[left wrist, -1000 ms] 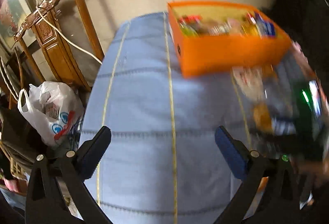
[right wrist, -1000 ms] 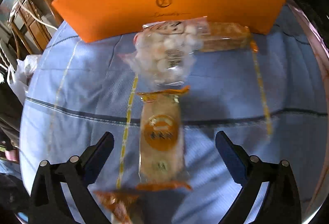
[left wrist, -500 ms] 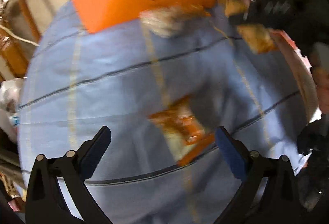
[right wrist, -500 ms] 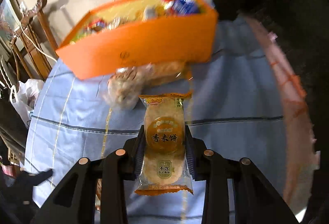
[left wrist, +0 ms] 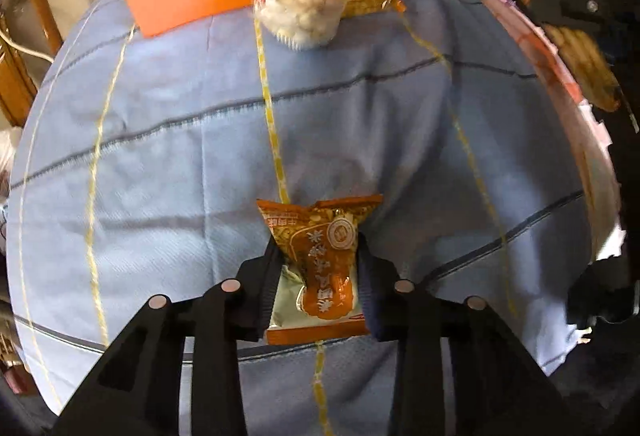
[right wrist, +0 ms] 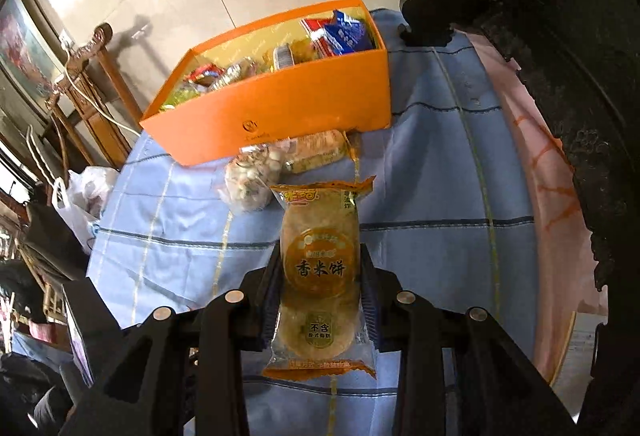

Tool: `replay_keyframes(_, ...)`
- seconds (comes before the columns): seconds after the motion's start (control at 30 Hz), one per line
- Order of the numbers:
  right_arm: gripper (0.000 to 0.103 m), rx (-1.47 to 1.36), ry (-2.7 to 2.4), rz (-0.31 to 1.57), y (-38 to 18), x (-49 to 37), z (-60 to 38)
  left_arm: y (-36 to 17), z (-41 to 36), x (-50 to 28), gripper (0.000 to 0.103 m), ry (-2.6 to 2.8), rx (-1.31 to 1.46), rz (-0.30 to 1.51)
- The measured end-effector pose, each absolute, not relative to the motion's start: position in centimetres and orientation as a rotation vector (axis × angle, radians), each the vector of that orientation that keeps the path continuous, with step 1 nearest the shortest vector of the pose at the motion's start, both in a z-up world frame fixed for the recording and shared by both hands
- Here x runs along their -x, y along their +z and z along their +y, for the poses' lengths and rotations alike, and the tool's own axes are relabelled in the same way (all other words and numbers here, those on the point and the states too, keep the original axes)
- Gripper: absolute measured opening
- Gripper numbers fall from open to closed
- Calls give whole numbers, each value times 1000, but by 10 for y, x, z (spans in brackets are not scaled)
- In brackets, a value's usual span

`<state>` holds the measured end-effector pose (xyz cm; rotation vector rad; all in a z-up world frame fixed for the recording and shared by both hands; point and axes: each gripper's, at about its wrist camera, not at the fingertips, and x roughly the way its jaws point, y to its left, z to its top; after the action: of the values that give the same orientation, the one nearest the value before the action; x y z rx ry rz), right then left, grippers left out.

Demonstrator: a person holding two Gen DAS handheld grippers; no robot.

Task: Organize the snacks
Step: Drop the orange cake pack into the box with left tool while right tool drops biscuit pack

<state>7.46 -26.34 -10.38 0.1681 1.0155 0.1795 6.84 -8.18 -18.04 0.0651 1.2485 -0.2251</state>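
An orange snack packet (left wrist: 316, 220) lies on the blue tablecloth (left wrist: 160, 156). My left gripper (left wrist: 318, 252) is closing on it, and the pads pinch its middle. My right gripper (right wrist: 320, 260) is shut on a clear packet of rice crackers (right wrist: 320, 220), held above the cloth. That packet also shows at the top right of the left wrist view as the rice crackers (left wrist: 576, 52). The orange box (right wrist: 280, 108) at the back holds several snacks. Against its front wall lie a clear bag of white sweets (right wrist: 252, 176) and a golden packet (right wrist: 320, 150).
A carved wooden chair (right wrist: 92, 84) and a white plastic bag (right wrist: 84, 196) stand beyond the table's left edge. Dark carved furniture (right wrist: 560, 76) rises along the right side, over a pink cloth (right wrist: 552, 196).
My left gripper swung over and down onto the orange packet and closed on it. My right gripper closed on the rice cracker packet and lifted it off the cloth.
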Motion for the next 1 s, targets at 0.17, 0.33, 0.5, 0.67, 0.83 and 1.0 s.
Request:
replay_keyframes(0.17,35,-190,167,961,-81,-80,-266,-117,-56,-83,33,-257,13,1144)
replay_keyframes(0.33,35,-227,152,921,-65,-86,-266,-89,-30,-99,33,-293,63,1094)
replay_keyframes(0.5,35,-242,175,860,-42,-105,-254,-51,0,-153,33,-232,18,989)
replay_keyframes(0.67,35,-201,195,779,-10,-159,-234,-8,5,-229,33,-149,-88,871)
replay_keyframes(0.83,35,-155,239,776,9,-220,-206,5,-11,-268,33,-115,-191,818)
replay_keyframes(1.0,39,-117,224,753,20,-264,-190,9,-17,-305,33,-100,-189,797)
